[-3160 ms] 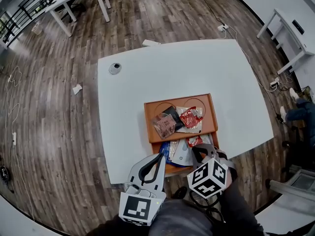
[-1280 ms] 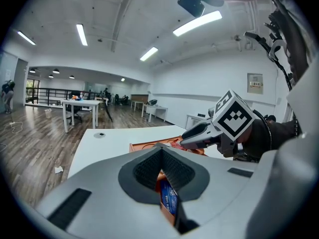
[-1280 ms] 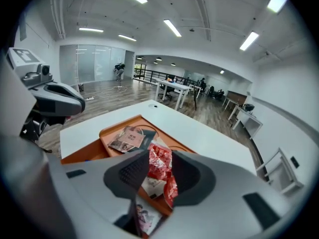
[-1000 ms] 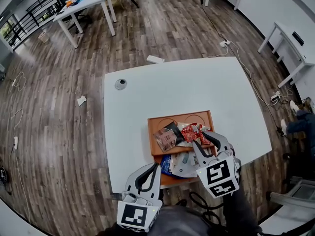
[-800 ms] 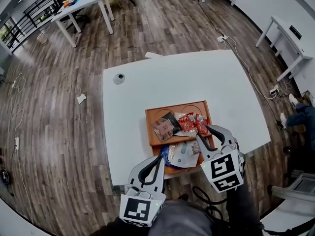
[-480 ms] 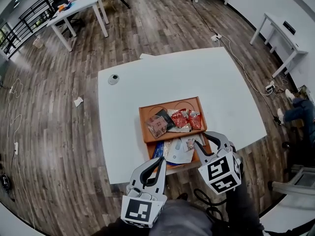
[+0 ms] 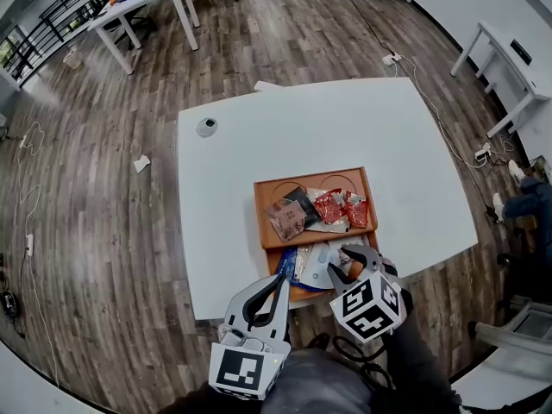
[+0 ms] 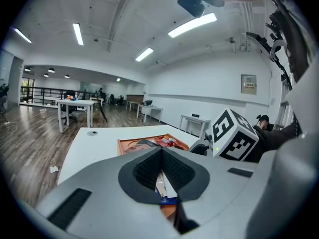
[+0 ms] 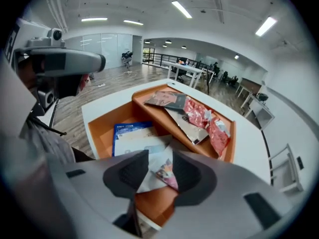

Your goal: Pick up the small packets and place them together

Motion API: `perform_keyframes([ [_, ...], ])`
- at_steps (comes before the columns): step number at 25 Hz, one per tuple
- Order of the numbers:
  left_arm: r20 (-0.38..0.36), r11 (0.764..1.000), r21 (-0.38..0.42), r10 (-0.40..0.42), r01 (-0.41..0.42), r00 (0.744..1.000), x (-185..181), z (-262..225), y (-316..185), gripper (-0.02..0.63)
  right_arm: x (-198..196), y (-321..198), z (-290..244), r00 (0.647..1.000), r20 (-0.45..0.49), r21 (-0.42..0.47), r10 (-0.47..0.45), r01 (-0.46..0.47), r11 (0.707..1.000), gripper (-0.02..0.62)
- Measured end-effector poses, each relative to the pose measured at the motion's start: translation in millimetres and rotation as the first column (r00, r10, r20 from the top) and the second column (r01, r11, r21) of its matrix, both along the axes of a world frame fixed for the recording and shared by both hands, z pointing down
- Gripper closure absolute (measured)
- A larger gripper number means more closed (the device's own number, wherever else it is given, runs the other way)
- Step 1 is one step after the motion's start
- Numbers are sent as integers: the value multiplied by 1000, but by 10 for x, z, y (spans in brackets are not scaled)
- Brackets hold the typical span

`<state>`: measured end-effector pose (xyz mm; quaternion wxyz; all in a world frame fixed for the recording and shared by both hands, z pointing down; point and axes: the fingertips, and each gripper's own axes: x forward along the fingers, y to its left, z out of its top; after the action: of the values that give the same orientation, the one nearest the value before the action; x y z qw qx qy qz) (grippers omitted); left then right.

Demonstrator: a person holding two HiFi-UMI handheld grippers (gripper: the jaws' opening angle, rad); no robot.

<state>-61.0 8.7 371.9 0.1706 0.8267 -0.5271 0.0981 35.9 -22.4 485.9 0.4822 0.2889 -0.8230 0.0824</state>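
So your right claw (image 9: 160, 158) is tipped steeply down over the near section of the orange tray (image 7: 258, 214), and its jaws are parted, not clamped on anything. Right in the gap between them, just below the pads, there's a small pink packet (image 9: 166, 172) lying on top of a white packet (image 9: 144, 146). I can't tell if the pads touch it, but they aren't squeezing it. Just off that claw's left side in the same section is a blue packet (image 9: 130, 129). Past the claw's tips, over the divider wall, the far section has the rest of the pile: two red packets (image 7: 330, 205) (image 7: 356, 211) lying side by side, a silver packet (image 9: 187, 126) tucked partly under them, and further left of the claw's line a black packet (image 7: 302, 203) and a clear brownish packet (image 7: 286, 220). Your left claw (image 7: 281, 277) sits beside the right one at the near edge of the white table (image 7: 241, 145), pointing only slightly down, with its tips closed together and nothing in them. The blue packet's edge shows just ahead of it, through the hollow behind the tips. Well beyond both claws, out on the bare tabletop to the left, there's a small round grey thing (image 7: 206, 127) I can't identify.
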Motion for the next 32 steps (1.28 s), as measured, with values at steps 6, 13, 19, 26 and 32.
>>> perform_keyframes([
  [6,-6,1000,-25,-15,15,1000,-96,81,-84,603,45,2,281,996,-82,-101,-26,18,995,396],
  [13,-18,999,-49,-6,5,1000,-115,146,-181,603,39,8,366,983,-174,-144,-64,39,989,395],
  [19,-24,999,-47,-3,2,1000,-117,164,-208,603,4,50,395,985,-156,-149,-76,53,988,589],
  [26,-18,1000,-24,2,-3,1000,-76,65,-125,603,2,91,136,997,-69,-98,-40,33,995,589],
  [32,-16,1000,16,26,-26,1000,66,-89,-21,603,-58,207,-339,998,52,-36,-35,37,999,589],
])
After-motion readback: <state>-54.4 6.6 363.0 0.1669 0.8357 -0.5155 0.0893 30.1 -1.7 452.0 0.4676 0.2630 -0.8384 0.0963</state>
